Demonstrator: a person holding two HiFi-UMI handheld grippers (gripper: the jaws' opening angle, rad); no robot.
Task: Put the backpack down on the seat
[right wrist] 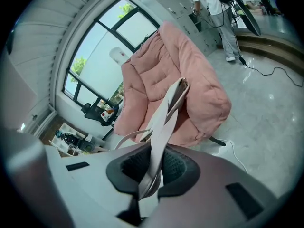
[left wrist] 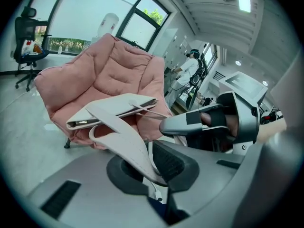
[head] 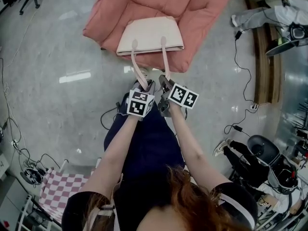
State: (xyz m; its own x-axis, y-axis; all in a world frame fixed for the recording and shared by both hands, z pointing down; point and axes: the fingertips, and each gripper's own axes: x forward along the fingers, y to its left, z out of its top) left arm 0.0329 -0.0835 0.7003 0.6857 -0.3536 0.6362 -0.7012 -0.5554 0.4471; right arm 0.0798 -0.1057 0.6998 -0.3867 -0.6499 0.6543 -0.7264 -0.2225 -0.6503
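Observation:
The backpack [head: 149, 35] is a flat cream bag with two long straps; it lies on the front of the pink cushioned seat [head: 202, 4]. My left gripper [head: 144, 84] is shut on the left strap [head: 136, 64], just short of the seat's front edge. My right gripper [head: 166, 81] is shut on the right strap [head: 165, 57] beside it. In the left gripper view the strap [left wrist: 123, 141] runs from the bag [left wrist: 114, 110] down between the pads of the left gripper [left wrist: 149, 167]. In the right gripper view the right gripper [right wrist: 152, 172] pinches the other strap [right wrist: 161, 132] in front of the seat [right wrist: 190, 80].
Black cables [head: 240, 61] trail over the glossy grey floor to the right. A person [head: 269, 16] stands by a wooden platform [head: 267, 57] at the upper right. An office chair [head: 264, 153] and a seated person's legs [head: 236, 153] are at the lower right. A pink checkered chair [head: 60, 189] sits at the lower left.

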